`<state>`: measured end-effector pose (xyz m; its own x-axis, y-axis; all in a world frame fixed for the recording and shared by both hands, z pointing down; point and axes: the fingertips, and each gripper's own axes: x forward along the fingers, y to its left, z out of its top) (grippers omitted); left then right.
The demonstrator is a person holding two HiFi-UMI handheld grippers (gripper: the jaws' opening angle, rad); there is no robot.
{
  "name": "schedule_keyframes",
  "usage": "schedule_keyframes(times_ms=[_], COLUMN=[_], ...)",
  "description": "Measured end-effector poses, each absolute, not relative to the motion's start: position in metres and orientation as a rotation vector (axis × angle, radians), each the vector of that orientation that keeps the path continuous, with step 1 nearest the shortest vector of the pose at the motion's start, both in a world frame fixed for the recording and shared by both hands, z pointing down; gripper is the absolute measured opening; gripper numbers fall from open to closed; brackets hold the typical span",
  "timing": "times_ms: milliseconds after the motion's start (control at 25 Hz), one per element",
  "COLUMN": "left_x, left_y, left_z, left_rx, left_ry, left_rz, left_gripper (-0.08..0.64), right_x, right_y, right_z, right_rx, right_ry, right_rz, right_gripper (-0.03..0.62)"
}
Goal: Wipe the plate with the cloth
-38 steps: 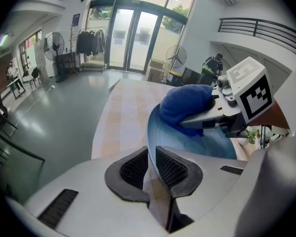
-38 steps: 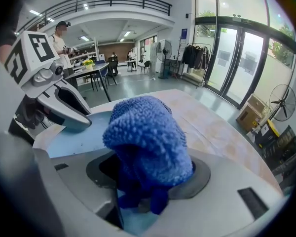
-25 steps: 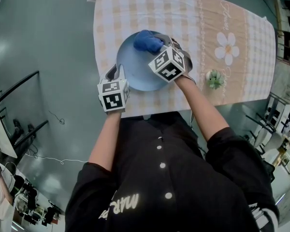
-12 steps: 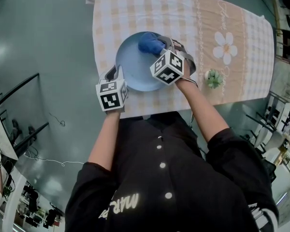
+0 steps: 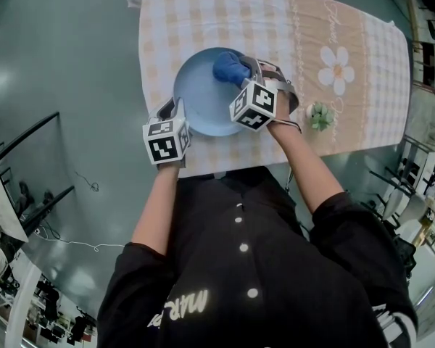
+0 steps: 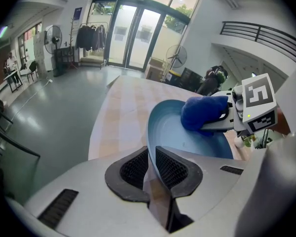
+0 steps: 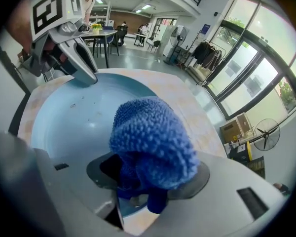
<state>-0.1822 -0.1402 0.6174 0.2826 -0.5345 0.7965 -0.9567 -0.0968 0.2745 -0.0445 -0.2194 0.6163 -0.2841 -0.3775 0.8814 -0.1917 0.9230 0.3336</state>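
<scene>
A light blue plate lies on the checked tablecloth. My left gripper is shut on the plate's near left rim; in the left gripper view its black pads pinch the thin edge of the plate. My right gripper is shut on a bunched dark blue cloth that rests on the plate's far right part. In the right gripper view the cloth bulges out between the jaws over the plate, and the left gripper shows at the far rim.
A small potted plant stands on the tablecloth just right of my right hand. The table's near edge runs right under both grippers, with grey floor to the left. A white flower print marks the cloth's right side.
My right gripper has slid the blue cloth a little to the right across the plate and rolled at the wrist. The left gripper has kept still on the rim.
</scene>
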Motion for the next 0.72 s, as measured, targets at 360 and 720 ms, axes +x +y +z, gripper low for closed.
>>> schedule_keyframes(times_ms=[360, 720], left_x=[-0.182, -0.182], left_y=[-0.139, -0.139], left_z=[0.617, 0.617], left_rx=[1.744, 1.743], left_ry=[-1.343, -1.332], left_rz=[0.633, 0.591], left_gripper=[0.061, 0.061], right_x=[-0.037, -0.056], right_y=[-0.218, -0.204], right_z=[0.615, 0.597], right_rx=[0.456, 0.493], right_ry=[-1.875, -2.025], right_rz=[-0.163, -0.016], right_gripper=[0.219, 0.221])
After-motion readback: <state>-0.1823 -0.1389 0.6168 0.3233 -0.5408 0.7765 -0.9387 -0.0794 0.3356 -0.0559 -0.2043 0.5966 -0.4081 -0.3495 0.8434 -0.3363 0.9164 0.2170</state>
